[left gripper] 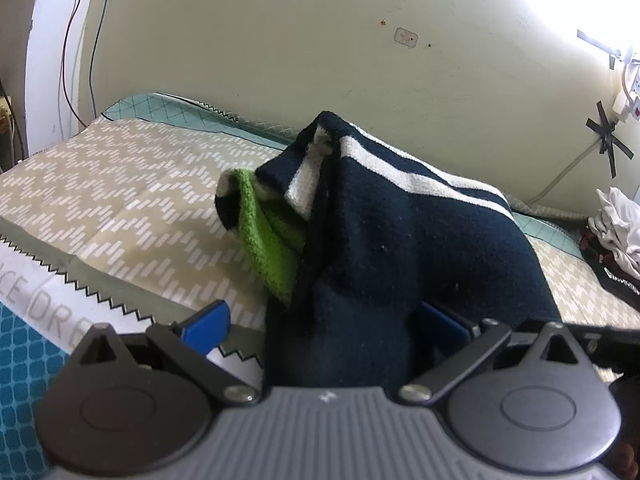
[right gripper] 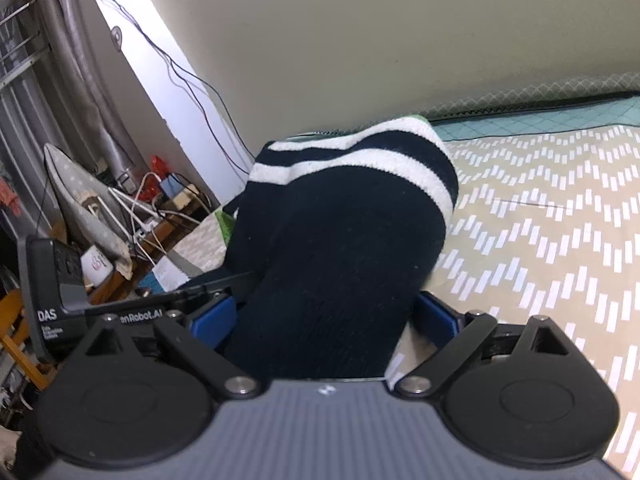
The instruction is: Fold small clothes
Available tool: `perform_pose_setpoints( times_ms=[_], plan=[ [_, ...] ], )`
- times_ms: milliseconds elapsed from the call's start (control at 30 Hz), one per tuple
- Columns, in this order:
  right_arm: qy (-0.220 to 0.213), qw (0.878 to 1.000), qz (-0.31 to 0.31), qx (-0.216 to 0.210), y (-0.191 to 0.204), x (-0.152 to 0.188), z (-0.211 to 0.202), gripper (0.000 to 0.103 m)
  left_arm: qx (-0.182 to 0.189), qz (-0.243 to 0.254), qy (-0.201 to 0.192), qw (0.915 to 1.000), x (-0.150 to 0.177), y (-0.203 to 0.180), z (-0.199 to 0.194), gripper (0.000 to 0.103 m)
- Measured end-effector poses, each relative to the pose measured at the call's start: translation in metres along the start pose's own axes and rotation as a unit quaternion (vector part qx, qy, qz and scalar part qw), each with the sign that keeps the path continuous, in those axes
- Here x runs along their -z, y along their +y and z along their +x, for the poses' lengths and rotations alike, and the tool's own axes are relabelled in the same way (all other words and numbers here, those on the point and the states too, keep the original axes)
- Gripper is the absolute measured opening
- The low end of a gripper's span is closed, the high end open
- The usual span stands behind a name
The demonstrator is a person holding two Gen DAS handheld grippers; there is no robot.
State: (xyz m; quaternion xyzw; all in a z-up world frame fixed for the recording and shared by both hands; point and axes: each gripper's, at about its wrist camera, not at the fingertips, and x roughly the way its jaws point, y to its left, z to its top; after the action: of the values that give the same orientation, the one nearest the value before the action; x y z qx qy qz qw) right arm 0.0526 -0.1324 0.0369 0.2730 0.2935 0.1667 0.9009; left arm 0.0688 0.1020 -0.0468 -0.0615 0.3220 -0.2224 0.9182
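Navy sock (left gripper: pixel 400 248) with white stripes and green toe (left gripper: pixel 272 236) lies bunched on the patterned bedsheet (left gripper: pixel 120 200), between both grippers. Left gripper (left gripper: pixel 324 320) and right gripper (right gripper: pixel 324 316) fingers spread wide, not clamping. Readable: "DAS", "nRobot.AI" (partly cut) on a black device (right gripper: pixel 52 280).

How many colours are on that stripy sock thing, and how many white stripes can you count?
Looking at the sock:
Dark blue parts: 1
White stripes: 2
Green parts: 1
Total: 3 colours, 2 stripes showing in the right view.
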Motion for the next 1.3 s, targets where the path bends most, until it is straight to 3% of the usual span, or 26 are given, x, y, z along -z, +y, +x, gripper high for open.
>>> perform_pose_setpoints(
  times_ms=[167,1300],
  plan=[
    [-0.004,0.999,0.029,-0.032,-0.013,-0.001,-0.005,0.089,-0.005,-0.003,0.002,1.0,0.001,-0.002,-0.002,0.103],
    [-0.005,0.999,0.029,-0.038,-0.014,0.001,-0.01,0.089,-0.001,-0.011,-0.008,0.9999,0.004,-0.001,-0.008,0.103]
  ],
)
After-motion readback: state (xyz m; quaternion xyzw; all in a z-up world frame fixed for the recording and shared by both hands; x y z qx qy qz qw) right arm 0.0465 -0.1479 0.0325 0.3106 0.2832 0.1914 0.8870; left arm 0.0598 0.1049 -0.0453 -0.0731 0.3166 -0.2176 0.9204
